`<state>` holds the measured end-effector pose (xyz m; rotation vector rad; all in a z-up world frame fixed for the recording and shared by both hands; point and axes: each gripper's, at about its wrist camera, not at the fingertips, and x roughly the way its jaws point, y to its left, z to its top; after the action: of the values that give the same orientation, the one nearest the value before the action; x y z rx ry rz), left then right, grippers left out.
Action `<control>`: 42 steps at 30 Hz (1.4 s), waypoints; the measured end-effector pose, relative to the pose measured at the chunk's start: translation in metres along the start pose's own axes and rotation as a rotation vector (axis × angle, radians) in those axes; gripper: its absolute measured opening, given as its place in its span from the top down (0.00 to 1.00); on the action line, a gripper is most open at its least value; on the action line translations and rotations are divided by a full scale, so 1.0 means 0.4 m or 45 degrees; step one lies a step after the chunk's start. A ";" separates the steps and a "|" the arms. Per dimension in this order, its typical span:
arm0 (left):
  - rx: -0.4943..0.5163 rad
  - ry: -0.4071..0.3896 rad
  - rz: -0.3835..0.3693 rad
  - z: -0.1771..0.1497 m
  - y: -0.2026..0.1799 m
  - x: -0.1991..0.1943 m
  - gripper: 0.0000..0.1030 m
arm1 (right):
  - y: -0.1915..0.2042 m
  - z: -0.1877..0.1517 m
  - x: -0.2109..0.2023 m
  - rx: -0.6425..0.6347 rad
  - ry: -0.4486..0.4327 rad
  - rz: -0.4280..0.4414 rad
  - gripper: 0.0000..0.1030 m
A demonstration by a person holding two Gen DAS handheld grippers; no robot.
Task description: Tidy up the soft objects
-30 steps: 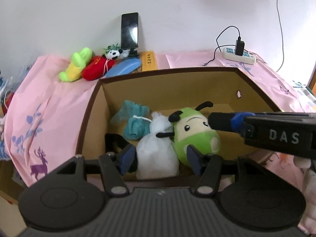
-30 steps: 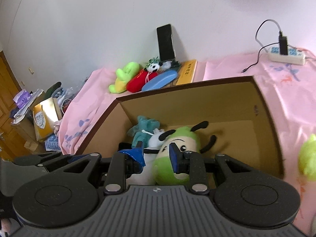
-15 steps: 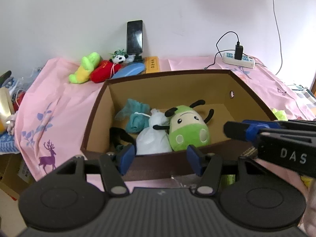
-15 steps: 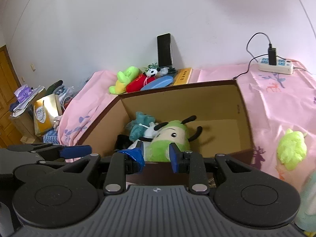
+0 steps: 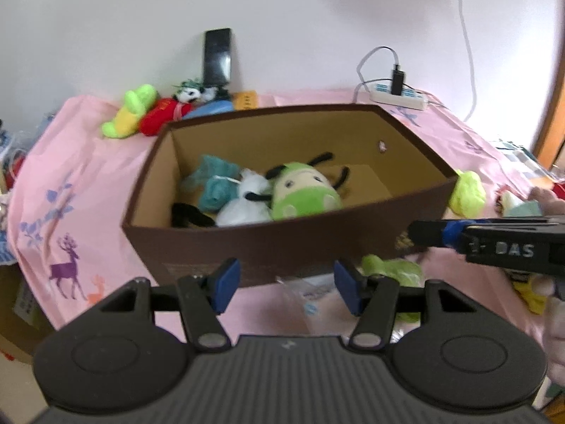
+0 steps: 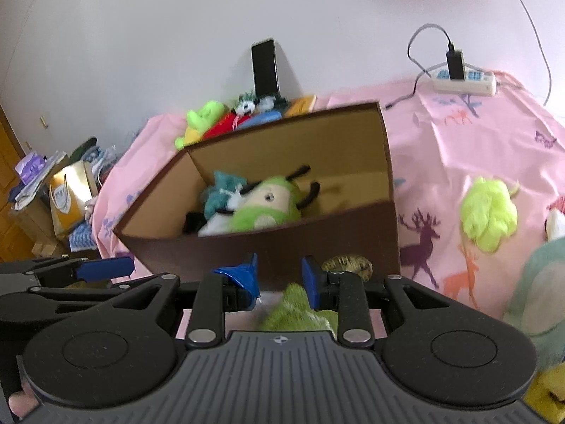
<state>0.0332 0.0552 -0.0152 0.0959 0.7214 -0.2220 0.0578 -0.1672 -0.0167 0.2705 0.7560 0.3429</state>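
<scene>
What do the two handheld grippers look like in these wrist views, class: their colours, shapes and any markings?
Both are matt black. The left gripper has a ribbed body, two round discs, slim black fingers with silver rivets and flat blue pads. The right gripper is built the same, though one blue pad looks crumpled. From the left wrist view, its side bears white letters "DAS". No cables or sleeves can be made out.

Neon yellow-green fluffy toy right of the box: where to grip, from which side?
Grip the fluffy toy across its bulging middle, coming from above. It lies alone on the pink cloth, apart from the box wall, so both fingers have room either side. It is a shapeless soft lump with no clear handle, so a pinch on its thickest part is probably safest. The right gripper is nearer.
</scene>
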 end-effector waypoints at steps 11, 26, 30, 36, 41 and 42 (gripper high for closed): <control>0.117 -0.001 -0.304 -0.067 -0.092 0.041 0.39 | -0.075 -0.044 0.031 0.154 0.140 -0.008 0.90; 0.176 0.093 -0.379 -0.074 -0.151 0.169 0.38 | -0.116 -0.063 0.075 0.291 0.255 0.054 0.89; 0.169 0.103 -0.370 -0.074 -0.156 0.193 0.38 | -0.125 -0.062 0.089 0.324 0.279 0.073 0.89; 0.172 0.094 -0.394 -0.074 -0.164 0.200 0.54 | -0.143 -0.060 0.103 0.386 0.291 0.095 0.88; 0.180 0.080 -0.400 -0.070 -0.167 0.193 0.63 | -0.148 -0.056 0.094 0.362 0.282 0.112 0.88; 0.179 0.075 -0.401 -0.069 -0.167 0.190 0.63 | -0.146 -0.054 0.093 0.353 0.277 0.116 0.88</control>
<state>0.0550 -0.0178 -0.0870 0.1226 0.7780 -0.5733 0.0796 -0.2032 -0.0756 0.5363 1.0096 0.3569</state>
